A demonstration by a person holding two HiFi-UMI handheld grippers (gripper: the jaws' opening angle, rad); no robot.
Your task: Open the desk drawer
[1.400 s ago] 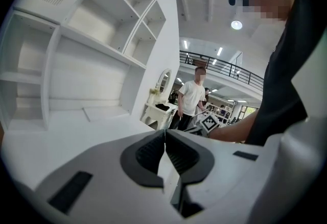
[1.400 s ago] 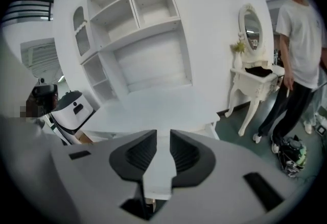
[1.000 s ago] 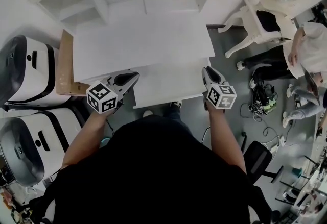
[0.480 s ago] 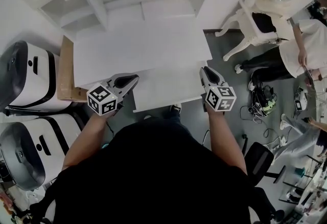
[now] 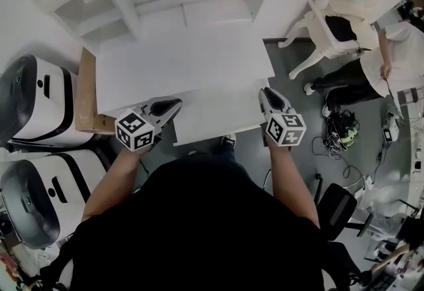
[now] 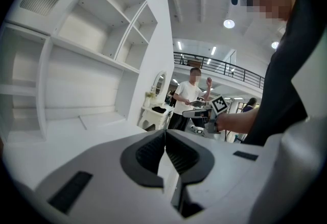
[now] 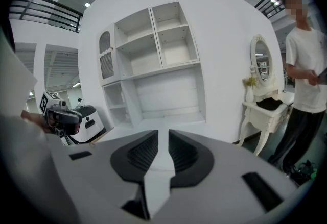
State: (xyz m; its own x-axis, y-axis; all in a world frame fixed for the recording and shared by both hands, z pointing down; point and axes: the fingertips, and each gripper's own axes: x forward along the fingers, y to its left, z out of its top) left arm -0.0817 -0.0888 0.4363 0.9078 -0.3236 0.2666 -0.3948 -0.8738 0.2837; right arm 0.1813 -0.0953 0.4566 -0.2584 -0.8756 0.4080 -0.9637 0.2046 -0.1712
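Two hand-held grippers (image 5: 176, 103) (image 5: 264, 91) (empty) beside open drawer (image 5: 215, 114)

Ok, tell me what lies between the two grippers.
In the head view, only the protruding white drawer lies between the left gripper and the right gripper.

A plain white drawer (image 5: 218, 114) stood pulled out from the front of a white desk (image 5: 179, 58). From above it showed as a wide, flat rectangle, lying level and jutting out beyond the desk's front edge. It sat under the right-hand part of the desk, its right side roughly in line with the desk's right edge. Its front ran parallel to the desk's front. Its visible surface was smooth and evenly white; its inside could not be made out.
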